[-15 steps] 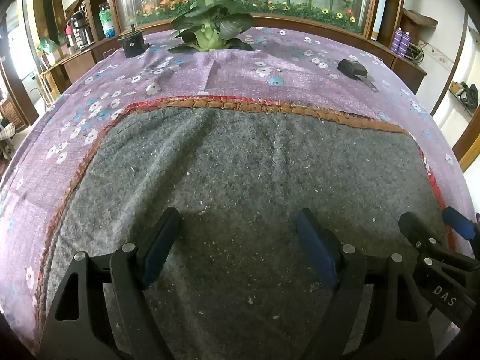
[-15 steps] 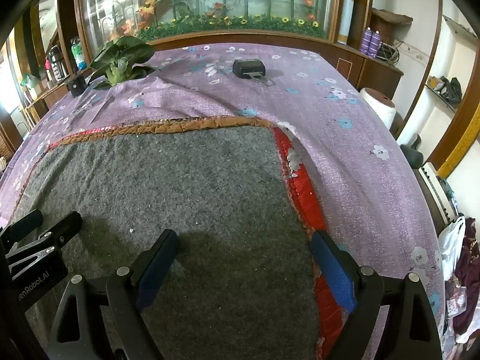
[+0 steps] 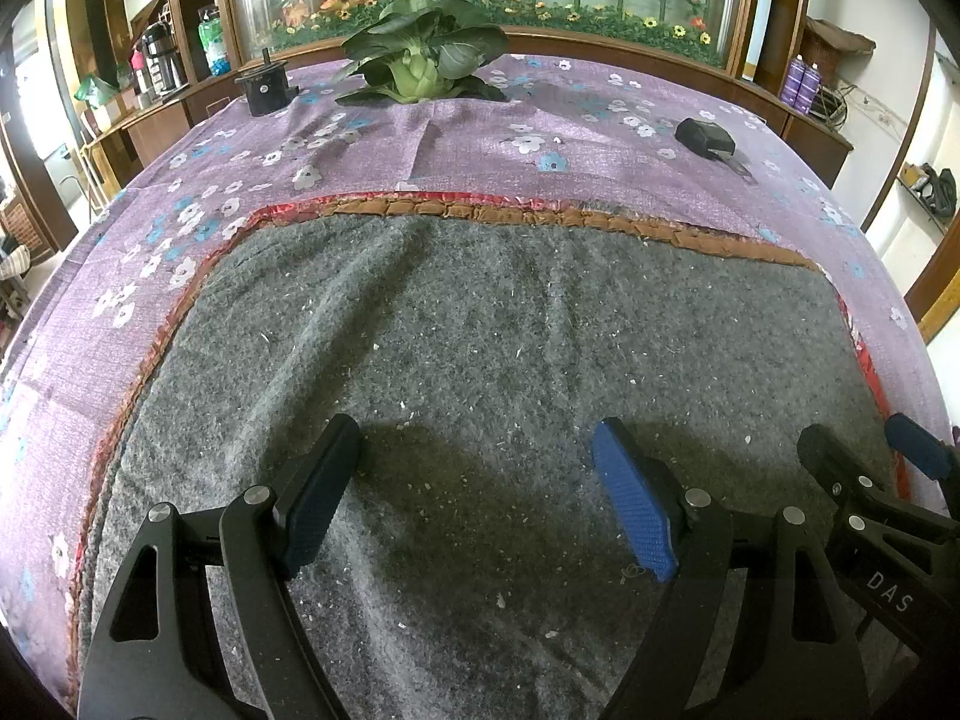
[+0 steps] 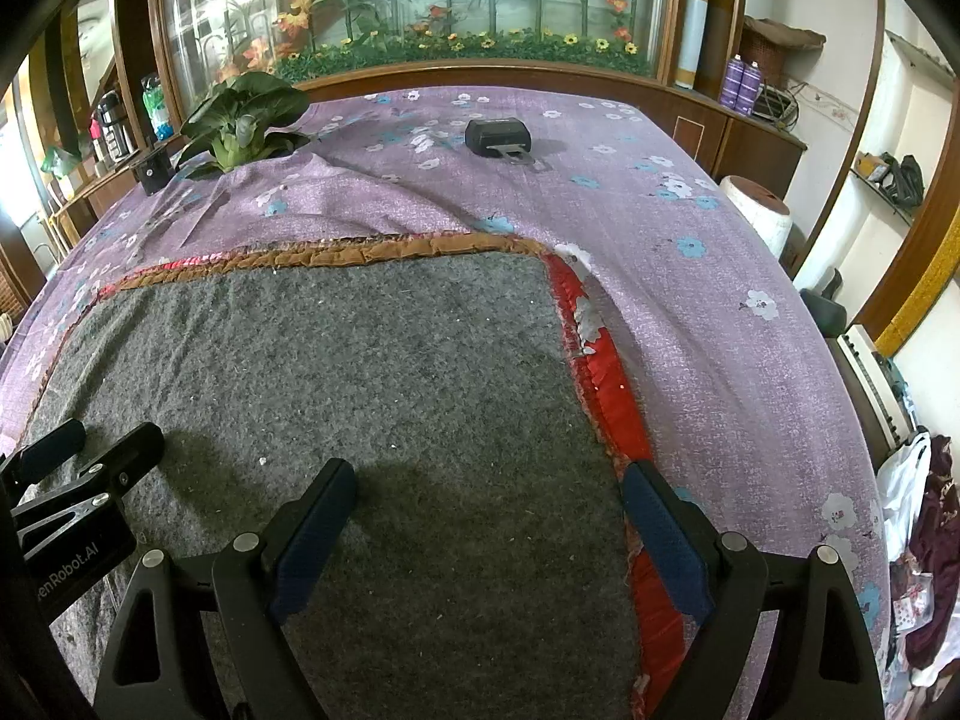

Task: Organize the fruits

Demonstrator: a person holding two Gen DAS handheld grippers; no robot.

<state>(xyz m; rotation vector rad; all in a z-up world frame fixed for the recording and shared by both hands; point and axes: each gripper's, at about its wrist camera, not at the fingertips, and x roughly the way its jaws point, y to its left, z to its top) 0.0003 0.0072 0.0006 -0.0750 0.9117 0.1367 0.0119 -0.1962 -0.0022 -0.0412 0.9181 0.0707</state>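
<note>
No fruit shows in either view. A leafy green vegetable (image 3: pixel 420 63) (image 4: pixel 243 114) lies at the far side of the table on the purple flowered cloth (image 3: pixel 480 144). My left gripper (image 3: pixel 477 450) hangs open over the grey felt mat (image 3: pixel 480 330), nothing between its blue pads. My right gripper (image 4: pixel 489 486) is open too, over the mat's right part (image 4: pixel 360 360) near its red border. Each gripper shows at the edge of the other's view: the right gripper (image 3: pixel 858 450) and the left gripper (image 4: pixel 102 444).
A small black box with a metal tab (image 3: pixel 705 138) (image 4: pixel 498 137) lies far right on the cloth. A black cylinder-topped block (image 3: pixel 264 87) (image 4: pixel 153 171) stands far left by the vegetable. A wooden cabinet with artificial flowers (image 3: pixel 540 6) runs behind the table. A white drum (image 4: pixel 759 210) stands beside the right edge.
</note>
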